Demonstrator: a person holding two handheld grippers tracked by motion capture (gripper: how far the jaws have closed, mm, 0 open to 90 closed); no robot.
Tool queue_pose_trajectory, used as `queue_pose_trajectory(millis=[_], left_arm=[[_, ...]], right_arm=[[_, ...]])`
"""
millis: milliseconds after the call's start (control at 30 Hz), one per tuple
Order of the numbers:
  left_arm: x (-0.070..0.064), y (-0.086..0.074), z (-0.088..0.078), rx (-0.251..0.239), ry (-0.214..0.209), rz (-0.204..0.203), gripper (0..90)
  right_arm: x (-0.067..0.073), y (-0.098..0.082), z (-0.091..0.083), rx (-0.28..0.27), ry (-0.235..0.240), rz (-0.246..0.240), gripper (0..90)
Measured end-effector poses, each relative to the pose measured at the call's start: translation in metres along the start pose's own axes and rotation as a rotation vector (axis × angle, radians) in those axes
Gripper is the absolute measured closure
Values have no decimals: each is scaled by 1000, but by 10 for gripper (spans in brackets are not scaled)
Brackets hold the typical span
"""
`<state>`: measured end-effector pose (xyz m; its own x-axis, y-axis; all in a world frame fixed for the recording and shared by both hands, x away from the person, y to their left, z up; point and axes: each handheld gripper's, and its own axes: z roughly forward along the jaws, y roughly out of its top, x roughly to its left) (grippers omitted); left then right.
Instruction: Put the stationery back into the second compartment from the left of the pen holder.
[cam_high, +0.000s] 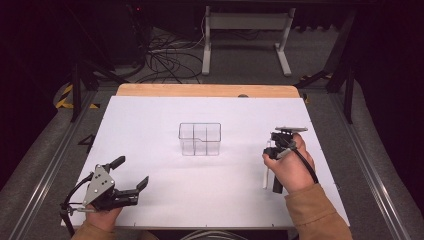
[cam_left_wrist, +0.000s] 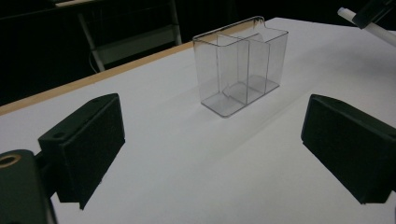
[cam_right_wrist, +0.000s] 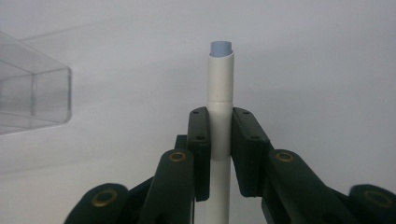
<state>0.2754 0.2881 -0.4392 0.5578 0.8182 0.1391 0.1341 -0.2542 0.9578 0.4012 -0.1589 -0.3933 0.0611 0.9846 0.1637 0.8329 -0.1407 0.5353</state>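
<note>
A clear plastic container (cam_high: 200, 138) with inner dividers stands upright in the middle of the white table; in the left gripper view the container (cam_left_wrist: 243, 65) is ahead, and its corner (cam_right_wrist: 32, 93) shows at the left of the right gripper view. My right gripper (cam_high: 268, 156) is right of it, shut on a white marker (cam_high: 265, 176) that points down at the table. In its own view the right gripper (cam_right_wrist: 219, 121) clamps the marker (cam_right_wrist: 219, 79), whose blue-grey end sticks out past the pads. My left gripper (cam_high: 132, 172) rests at the near left, open and with nothing in it (cam_left_wrist: 212, 154).
The white table top (cam_high: 150, 115) has a wooden strip (cam_high: 205, 90) along its far edge. Beyond it lie cables and a white stand's legs (cam_high: 245, 40) on the floor. Metal rails (cam_high: 370, 165) run along both sides of the table.
</note>
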Motion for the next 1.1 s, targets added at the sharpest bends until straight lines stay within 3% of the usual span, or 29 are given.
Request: queue_pose_trajectory(millis=[133,167,300,333,367,500,567,600,667,733,767,867,900,933,967,1067,1100], left_arm=[[0,0,0,0,1,-2,69],[0,0,1,1,1,-1,69],[0,0,1,1,1,-3,69],[0,0,1,1,2,-3,69],[0,0,1,0,2,-3,69],[0,0,0,0,3,-3,70],[0,0,1,1,3,-3,69],[0,0,1,1,3,-3,69],[0,0,0,0,4,-1,69],[0,0,0,-1,5,-2,69],[0,0,0,0,4,-3,69],[0,0,0,1,5,-1,69],[0,0,0,1,6,0,69],[0,0,0,1,6,1,69],[0,0,0,1,7,1,69],[0,-1,-1,1,9,-1,69],[0,-1,-1,0,9,-2,69]], right_arm=[[-4,1,-4,-38,38,-51,790],[-5,1,-8,-62,75,-80,790],[-7,2,-14,-129,134,-154,790],[-7,2,-14,-129,134,-154,790],[-8,3,-17,-167,151,-187,790],[-10,5,-23,-232,229,-260,790],[-11,6,-24,-242,243,-273,790],[-11,6,-27,-288,269,-317,790],[-12,7,-29,-327,300,-350,790],[-12,7,-30,-339,321,-368,790],[-12,8,-33,-369,367,-403,790],[-12,8,-36,-403,383,-427,790],[-12,8,-38,-428,414,-437,790],[-12,8,-38,-428,414,-437,790],[-11,8,-39,-453,453,-463,790],[-10,9,-41,-475,470,-492,790],[-10,10,-41,-495,515,-518,790]])
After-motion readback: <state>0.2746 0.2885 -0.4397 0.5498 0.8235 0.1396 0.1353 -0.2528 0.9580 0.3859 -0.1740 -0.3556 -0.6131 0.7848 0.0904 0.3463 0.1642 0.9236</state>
